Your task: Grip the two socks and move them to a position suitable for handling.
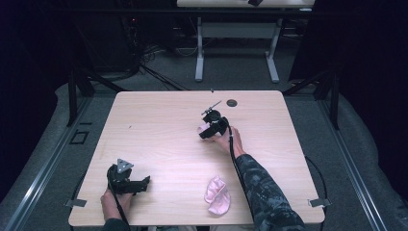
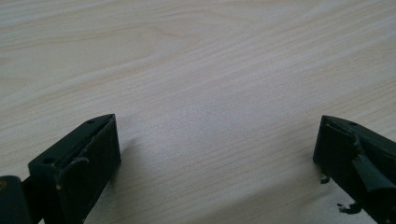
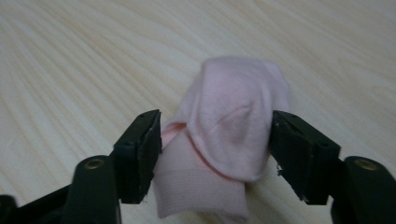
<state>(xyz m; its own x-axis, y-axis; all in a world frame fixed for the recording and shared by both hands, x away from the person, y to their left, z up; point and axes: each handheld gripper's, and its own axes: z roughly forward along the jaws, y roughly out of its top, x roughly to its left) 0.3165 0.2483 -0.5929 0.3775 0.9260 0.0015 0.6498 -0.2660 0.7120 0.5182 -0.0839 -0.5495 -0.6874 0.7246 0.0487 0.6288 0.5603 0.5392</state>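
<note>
A small pink sock (image 3: 233, 112) lies bunched on the light wooden table (image 1: 159, 120), right of its middle. My right gripper (image 3: 215, 137) straddles the sock, and both black pads touch its sides. In the high view the right gripper (image 1: 207, 130) points left, with the sock (image 1: 203, 128) showing pale at its tips. A second pink sock (image 1: 217, 195) lies crumpled near the front edge, right of centre. My left gripper (image 1: 143, 185) rests at the front left corner. Its jaws stand wide apart over bare wood (image 2: 217, 140) with nothing between them.
A round cable hole (image 1: 232, 102) sits near the table's far edge. Behind the table stands another desk on white legs (image 1: 199, 62), with cables on the grey floor. Dark stands (image 1: 72, 91) flank the table on both sides.
</note>
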